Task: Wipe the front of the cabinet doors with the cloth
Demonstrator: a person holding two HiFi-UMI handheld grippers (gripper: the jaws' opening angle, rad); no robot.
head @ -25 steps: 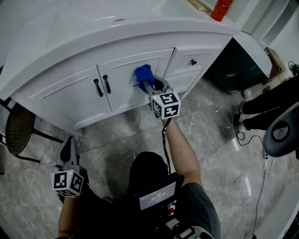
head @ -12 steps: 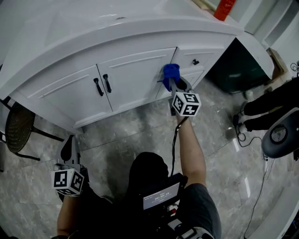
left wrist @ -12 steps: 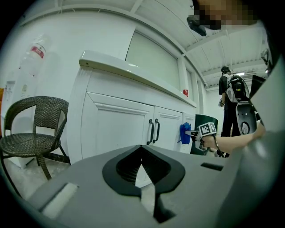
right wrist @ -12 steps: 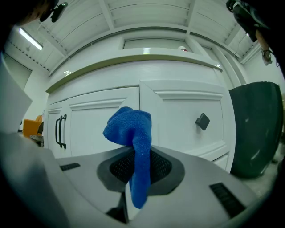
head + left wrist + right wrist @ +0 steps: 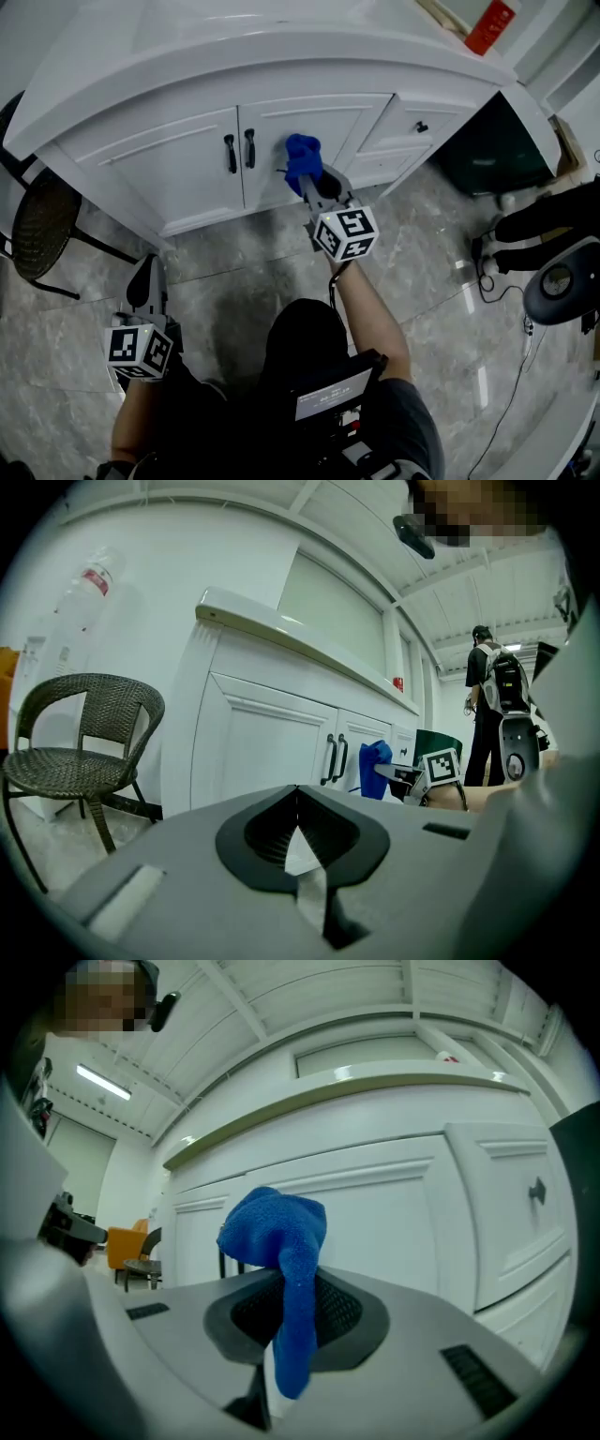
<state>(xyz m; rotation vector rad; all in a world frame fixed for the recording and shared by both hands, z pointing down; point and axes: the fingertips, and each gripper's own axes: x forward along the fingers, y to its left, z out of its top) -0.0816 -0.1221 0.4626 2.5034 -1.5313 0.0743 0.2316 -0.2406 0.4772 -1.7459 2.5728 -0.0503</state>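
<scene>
The white cabinet has two doors with black handles. A blue cloth is pressed against the right door, a little to the right of the handles. My right gripper is shut on the cloth, and in the right gripper view the cloth bunches above the jaws with a tail hanging between them. My left gripper hangs low over the floor at the left, well away from the cabinet, shut with nothing in it. The left gripper view shows the cloth from the side against the door.
A wicker chair stands left of the cabinet. Right of the doors are drawers and a dark green bin. A red bottle sits on the countertop. Cables and a round-based chair lie at the right. A person stands beyond.
The right gripper has swept the cloth from the right door's right edge back leftward toward the handles. The left gripper has stayed low at the left.
</scene>
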